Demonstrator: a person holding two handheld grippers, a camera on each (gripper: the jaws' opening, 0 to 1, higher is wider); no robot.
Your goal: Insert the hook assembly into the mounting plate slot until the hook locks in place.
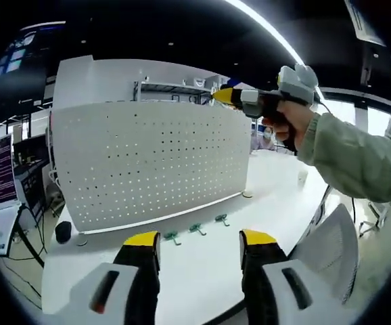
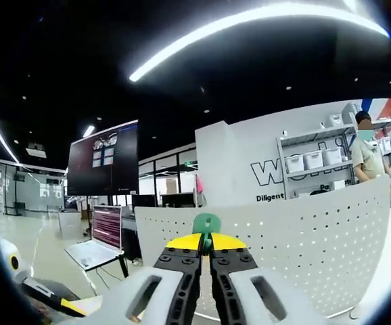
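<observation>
Your right gripper (image 2: 206,245) pinches a green hook (image 2: 205,224) upright, just above the pegboard (image 2: 304,237) ahead; left gripper (image 1: 199,244) spread

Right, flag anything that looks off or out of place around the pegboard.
Nothing stands out. The white pegboard stands upright on the table, three green hooks lie in a row at its foot, the right gripper holds a fourth green hook, and the left gripper is open.
</observation>
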